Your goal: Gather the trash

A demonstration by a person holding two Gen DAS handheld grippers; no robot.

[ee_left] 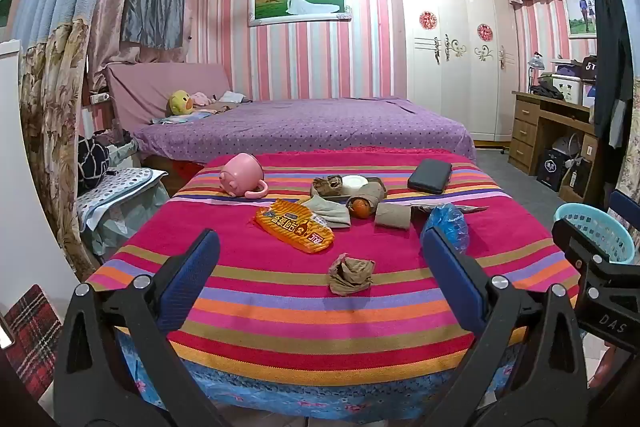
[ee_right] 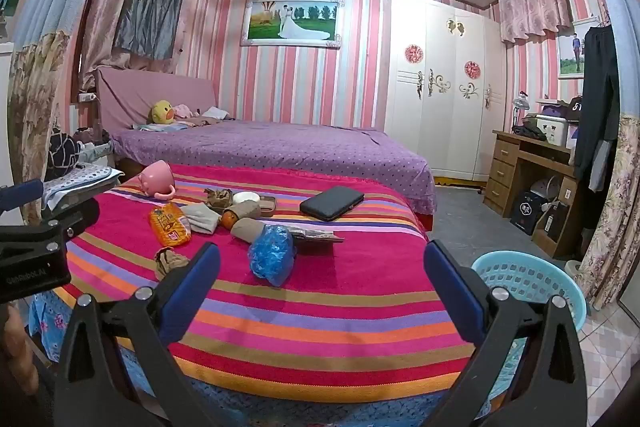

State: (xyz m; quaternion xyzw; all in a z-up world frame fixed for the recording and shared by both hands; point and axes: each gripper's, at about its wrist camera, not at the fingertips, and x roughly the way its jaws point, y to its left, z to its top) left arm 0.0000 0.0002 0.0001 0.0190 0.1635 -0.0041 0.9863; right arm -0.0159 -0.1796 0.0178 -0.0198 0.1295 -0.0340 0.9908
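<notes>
Litter lies on a table with a striped cloth [ee_left: 280, 307]: an orange snack wrapper [ee_left: 294, 225], a crumpled brown scrap [ee_left: 351, 275], a cardboard roll [ee_left: 393, 215], an orange [ee_left: 359, 207] and a crumpled blue plastic bag [ee_right: 273, 254]. My left gripper [ee_left: 320, 267] hangs open above the near edge, short of the brown scrap, nothing between its fingers. My right gripper [ee_right: 320, 267] is open too, with the blue bag just ahead of its left finger. A light blue basket [ee_right: 532, 287] stands on the floor to the right of the table.
A tipped pink mug [ee_left: 242, 173], a black case [ee_left: 430, 176] and a small tray [ee_left: 376, 183] with a white lid sit further back. Behind the table is a purple bed [ee_left: 300, 131]; a wardrobe [ee_left: 452, 59] and desk [ee_left: 548, 131] stand at the right.
</notes>
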